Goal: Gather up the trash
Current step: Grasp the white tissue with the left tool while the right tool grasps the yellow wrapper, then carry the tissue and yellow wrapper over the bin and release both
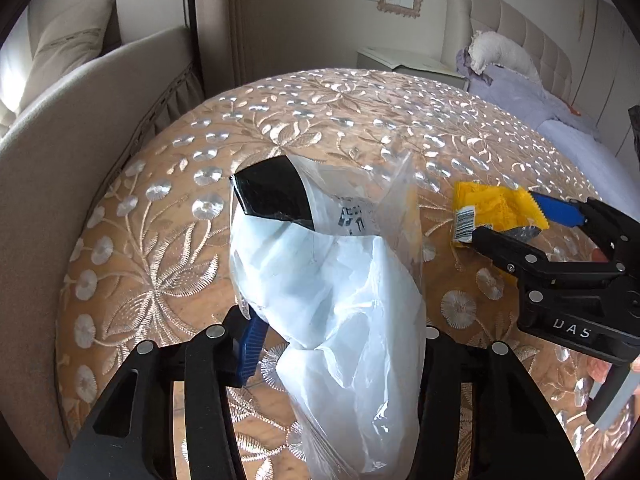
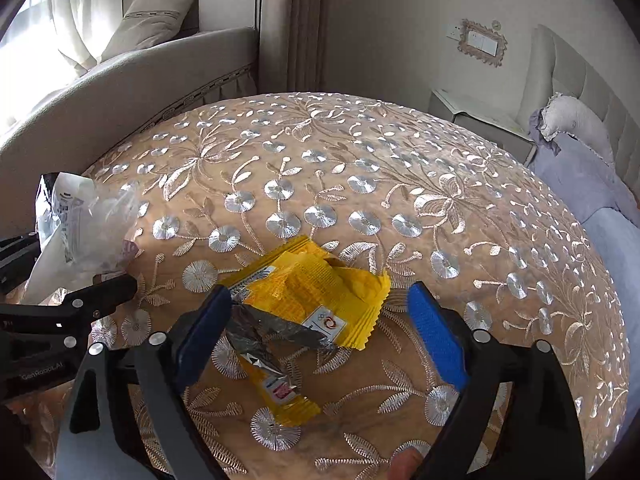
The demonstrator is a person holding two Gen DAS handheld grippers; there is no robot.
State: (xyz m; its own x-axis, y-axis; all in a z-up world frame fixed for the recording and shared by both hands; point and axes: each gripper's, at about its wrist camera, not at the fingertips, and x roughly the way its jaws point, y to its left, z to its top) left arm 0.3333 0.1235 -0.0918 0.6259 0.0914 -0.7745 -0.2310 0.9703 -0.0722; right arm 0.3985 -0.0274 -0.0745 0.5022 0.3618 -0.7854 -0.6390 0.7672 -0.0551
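Right gripper [image 2: 320, 332] straddling yellow wrapper [image 2: 316, 296], pads apart

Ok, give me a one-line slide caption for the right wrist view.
Right tongs straddle a torn yellow wrapper lying on the embroidered tablecloth.

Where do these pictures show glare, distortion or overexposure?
Left wrist view: the fisheye bends the embroidered tablecloth into a dome, and the plastic bag looks washed out. Right wrist view: the window at the upper left is overexposed, and the silver embroidery glints; corners are dark.
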